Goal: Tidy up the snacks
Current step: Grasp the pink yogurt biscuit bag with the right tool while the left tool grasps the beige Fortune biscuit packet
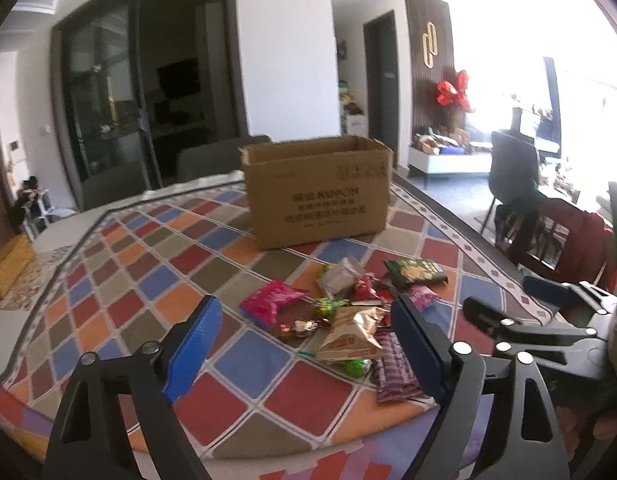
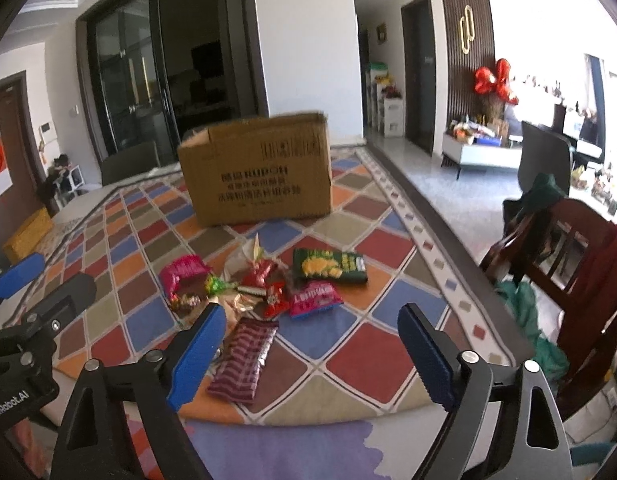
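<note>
Hovering with jaws apart and empty, the left gripper and right gripper face a maroon foil wafer bar, nearest of the snack pile before the open brown cardboard box. Light, crinkly and likely slippery, it is probably best pinched across its width; its long axis runs toward the box.
</note>
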`<state>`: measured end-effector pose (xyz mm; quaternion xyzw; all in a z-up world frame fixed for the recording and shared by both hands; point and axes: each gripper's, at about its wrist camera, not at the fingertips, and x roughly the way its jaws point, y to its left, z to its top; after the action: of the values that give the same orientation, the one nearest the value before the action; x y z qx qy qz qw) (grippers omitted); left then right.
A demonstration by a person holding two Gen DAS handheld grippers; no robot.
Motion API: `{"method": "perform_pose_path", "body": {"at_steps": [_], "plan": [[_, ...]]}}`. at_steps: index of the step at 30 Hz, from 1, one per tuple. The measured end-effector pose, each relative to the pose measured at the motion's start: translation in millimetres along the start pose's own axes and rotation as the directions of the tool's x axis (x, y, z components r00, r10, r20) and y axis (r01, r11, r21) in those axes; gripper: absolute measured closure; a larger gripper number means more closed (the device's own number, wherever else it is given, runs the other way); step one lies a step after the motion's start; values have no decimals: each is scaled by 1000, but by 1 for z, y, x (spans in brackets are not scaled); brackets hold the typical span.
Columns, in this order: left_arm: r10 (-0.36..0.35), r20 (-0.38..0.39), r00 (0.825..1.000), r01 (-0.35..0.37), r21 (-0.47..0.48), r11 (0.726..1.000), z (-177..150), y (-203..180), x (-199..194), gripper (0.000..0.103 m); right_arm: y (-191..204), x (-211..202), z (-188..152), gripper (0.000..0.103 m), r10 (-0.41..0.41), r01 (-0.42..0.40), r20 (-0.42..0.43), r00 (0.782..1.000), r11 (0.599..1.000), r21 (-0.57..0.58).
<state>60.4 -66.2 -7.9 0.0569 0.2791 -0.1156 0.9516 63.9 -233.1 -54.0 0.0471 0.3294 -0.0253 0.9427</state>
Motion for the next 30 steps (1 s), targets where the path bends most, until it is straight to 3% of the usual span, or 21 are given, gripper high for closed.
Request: {"method": "perform_pose_path", "body": {"at_steps": [6, 30], "plan": [[-79, -97, 992, 80, 10, 997, -3, -7, 38, 36, -2, 30, -6, 20, 9, -10, -60, 998, 1000, -17], [-162, -313, 936, 163, -22, 986, -18, -20, 131, 50, -5, 130, 1, 37, 62, -81, -213, 975, 994, -78]]}}
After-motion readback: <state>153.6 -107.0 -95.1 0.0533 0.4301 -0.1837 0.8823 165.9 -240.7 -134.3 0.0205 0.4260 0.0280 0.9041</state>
